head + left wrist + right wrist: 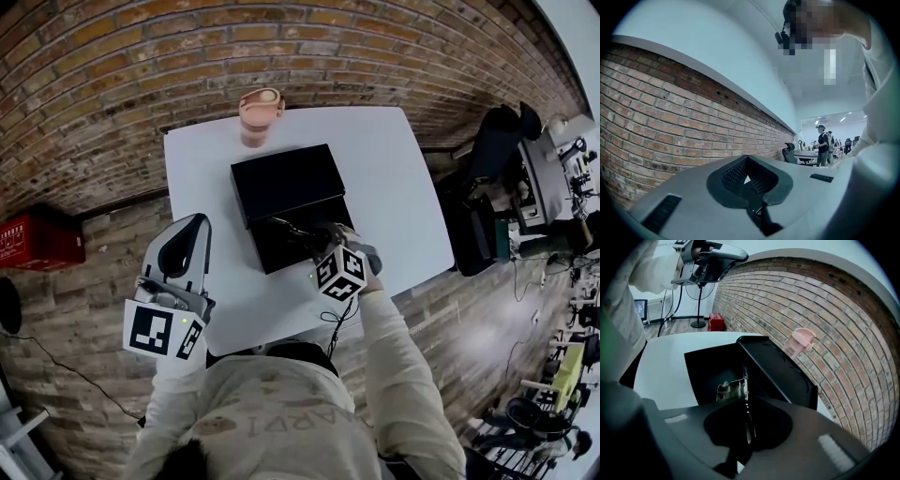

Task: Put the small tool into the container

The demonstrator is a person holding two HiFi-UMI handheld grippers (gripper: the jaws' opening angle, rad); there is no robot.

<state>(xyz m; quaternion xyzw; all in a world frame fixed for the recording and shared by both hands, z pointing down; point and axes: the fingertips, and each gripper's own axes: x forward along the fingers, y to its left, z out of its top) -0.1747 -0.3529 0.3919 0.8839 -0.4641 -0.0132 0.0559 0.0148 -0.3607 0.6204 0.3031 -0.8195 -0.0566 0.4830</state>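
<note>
Head view: white table at centre frame, with an open black container lying on it at mid-frame and its lid hinged back toward the top of the frame. A pink cup stood upright beyond the lid, near the table's upper edge and apart from the container. The right gripper sat at lower centre, reaching up-left over the container's open cavity. In the right gripper view the right gripper had its jaws clenched on the small tool, a thin metal piece with a sprung part (looked like a clip, type not resolved). The tool projected from the jaw tips and showed against the container's dark interior, just left of the raised lid. Contact between the tool and the container floor could not be determined. The left gripper was at lower left of the head view, off the table's left edge and well apart from the container. In the left gripper view, the left gripper had its jaws pressed together with nothing between them, and it faced a brick wall. A red box sat on the floor at the far left.
</note>
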